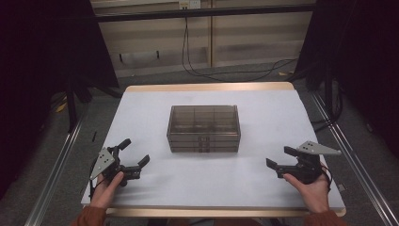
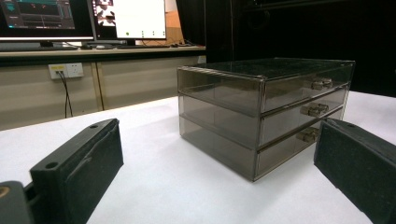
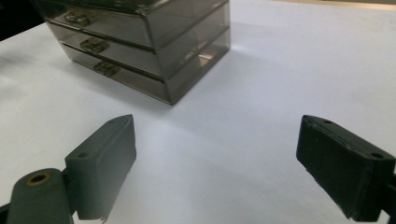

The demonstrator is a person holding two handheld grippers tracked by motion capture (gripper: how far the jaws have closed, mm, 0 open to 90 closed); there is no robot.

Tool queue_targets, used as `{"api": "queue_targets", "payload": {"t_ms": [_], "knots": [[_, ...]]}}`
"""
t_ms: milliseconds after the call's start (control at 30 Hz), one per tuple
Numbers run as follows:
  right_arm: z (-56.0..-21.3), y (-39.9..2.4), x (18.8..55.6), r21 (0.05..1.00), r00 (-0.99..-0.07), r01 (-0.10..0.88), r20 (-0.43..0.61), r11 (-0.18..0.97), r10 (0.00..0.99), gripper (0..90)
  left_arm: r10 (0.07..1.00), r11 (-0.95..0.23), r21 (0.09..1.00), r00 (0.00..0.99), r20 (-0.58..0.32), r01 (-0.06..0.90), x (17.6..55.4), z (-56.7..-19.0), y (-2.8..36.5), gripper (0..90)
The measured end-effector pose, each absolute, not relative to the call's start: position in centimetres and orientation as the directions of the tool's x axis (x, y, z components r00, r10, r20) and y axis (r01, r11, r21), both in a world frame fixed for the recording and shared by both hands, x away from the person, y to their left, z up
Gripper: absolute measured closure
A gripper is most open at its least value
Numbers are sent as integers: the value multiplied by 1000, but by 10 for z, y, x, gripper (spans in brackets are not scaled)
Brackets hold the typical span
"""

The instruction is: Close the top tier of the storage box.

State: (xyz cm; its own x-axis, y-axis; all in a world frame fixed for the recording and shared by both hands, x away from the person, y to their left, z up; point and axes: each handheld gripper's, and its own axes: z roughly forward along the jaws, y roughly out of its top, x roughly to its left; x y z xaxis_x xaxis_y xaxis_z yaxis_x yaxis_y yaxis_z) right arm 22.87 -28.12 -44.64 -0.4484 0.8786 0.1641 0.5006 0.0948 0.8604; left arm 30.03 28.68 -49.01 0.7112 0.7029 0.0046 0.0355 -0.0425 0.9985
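Centrally on the white table top (image 1: 155,188), a smoke-grey translucent plastic cabinet of three stacked drawers (image 1: 203,128) is seen standing upright, its handled fronts turned toward the person. The left gripper (image 1: 134,155) is held near the table's near left corner, well apart from the cabinet; its jaws are spread wide with nothing between them. In the left gripper view, the drawer cabinet (image 2: 261,112) is framed between the two black jaws but lies farther off, one corner facing the camera and the three small handles (image 2: 315,109) shown on the face to the right. The right gripper (image 1: 278,157) is held near the near right corner, likewise well apart from the cabinet; its jaws are also parted wide and empty. In the right gripper view, the cabinet (image 3: 144,42) is placed at the upper left, beyond and to the left of the gap between the jaws, and only bare white surface is enclosed by the pads (image 3: 105,163). Neither gripper is in contact with the cabinet. All three drawers are seen pushed in flush.
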Motion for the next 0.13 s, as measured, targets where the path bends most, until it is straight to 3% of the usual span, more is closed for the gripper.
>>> {"api": "queue_targets", "payload": {"t_ms": [133], "knots": [[-450,-290,227,861,-403,503,160,72,901,96,701,-37,999,713,1,36,300,-490,286,12]]}}
